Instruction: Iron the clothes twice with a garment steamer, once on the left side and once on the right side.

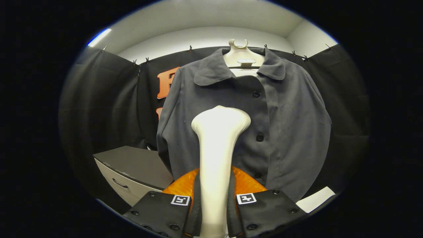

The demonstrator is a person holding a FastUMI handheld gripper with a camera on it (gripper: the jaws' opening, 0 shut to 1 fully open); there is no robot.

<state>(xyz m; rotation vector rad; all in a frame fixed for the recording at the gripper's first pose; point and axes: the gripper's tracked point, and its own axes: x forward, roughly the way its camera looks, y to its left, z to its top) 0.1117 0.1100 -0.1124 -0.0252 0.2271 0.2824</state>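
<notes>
A dark grey button-up jacket hangs on a cream hanger in front of the booth's black wall. A cream garment steamer stands upright between my fingers, its wide head in front of the jacket's left-of-centre chest, beside the row of buttons. My gripper is shut on the steamer's neck, one finger pressing each side. An orange translucent part of the steamer shows behind the fingers. Whether the head touches the cloth I cannot tell.
A low cabinet with a dark top and a pale drawer front stands left of the jacket's hem. A white sheet lies low to the right, under the jacket. Black cloth walls close in both sides.
</notes>
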